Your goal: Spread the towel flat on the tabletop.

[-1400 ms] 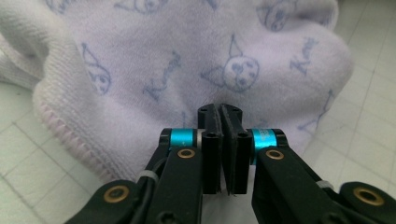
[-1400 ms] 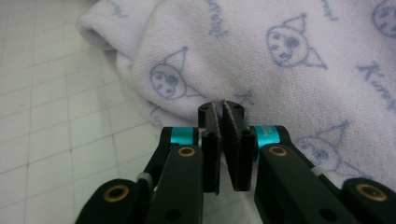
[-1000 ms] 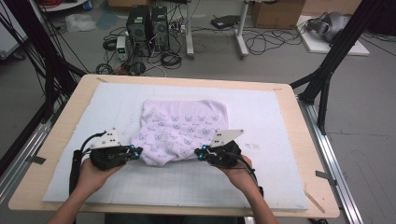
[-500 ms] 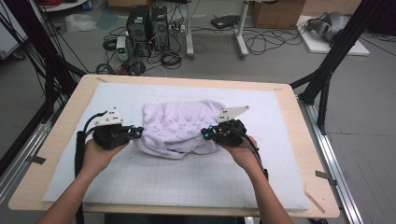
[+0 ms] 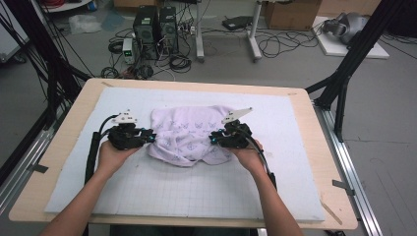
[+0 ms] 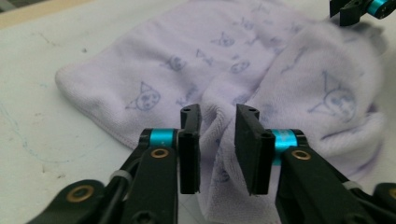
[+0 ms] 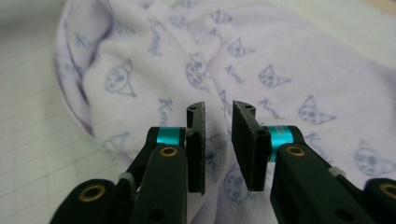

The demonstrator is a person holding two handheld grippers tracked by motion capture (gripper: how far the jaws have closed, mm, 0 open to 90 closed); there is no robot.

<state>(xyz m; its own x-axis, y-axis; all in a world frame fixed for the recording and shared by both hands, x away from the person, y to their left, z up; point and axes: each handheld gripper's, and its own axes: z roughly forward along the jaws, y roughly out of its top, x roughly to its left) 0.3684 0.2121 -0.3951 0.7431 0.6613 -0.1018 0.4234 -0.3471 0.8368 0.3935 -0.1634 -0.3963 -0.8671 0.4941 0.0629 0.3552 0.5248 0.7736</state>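
The fold was done and both grippers had just been opening: the left gripper [image 6: 217, 154] and right gripper [image 7: 218, 148] stood slightly parted, the towel [image 5: 189, 133] lying loose between each pair of jaws; next, probably, backing both clear

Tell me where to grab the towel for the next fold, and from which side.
Likely the towel's two ends, left gripper from the left, right gripper from the right. It lies folded over, hems bunched toward you; both jaws have just been opening, cloth loose between them.
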